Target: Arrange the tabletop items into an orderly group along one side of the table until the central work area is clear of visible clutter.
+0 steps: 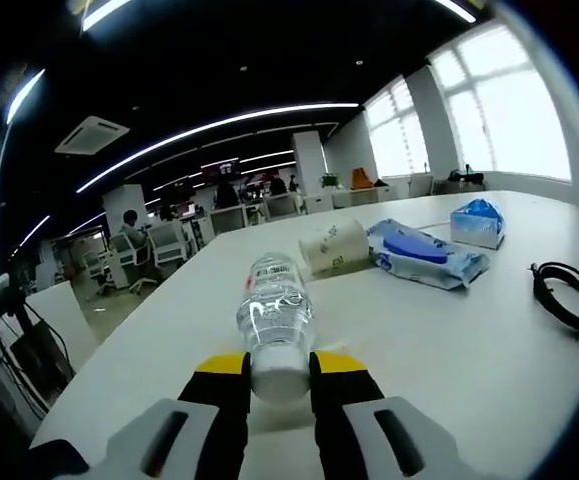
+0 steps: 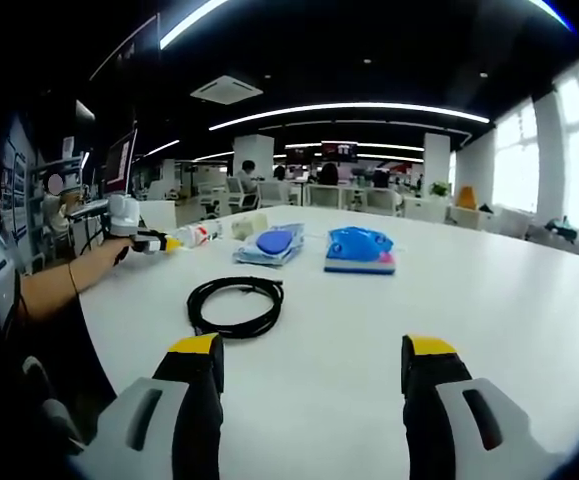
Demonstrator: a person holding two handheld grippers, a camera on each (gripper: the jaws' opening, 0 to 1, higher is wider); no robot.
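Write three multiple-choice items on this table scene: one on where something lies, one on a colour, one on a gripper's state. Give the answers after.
1. Where does the black cable coil lie in the right gripper view?
A. On the white table, ahead of the right gripper
B. On top of the blue packs
C. Between the left gripper's jaws

2. What colour are the tips of the right gripper's jaws?
A. Red
B. Yellow
C. Green

3. What is the left gripper doing?
A. Open over bare table
B. Shut on the cable
C. Shut on the clear water bottle

Answers:
1 A: the coil rests flat on bare table, apart from the blue tissue pack and the wipes pack.
2 B: both jaw tips show yellow.
3 C: the bottle's end sits clamped between its jaws.
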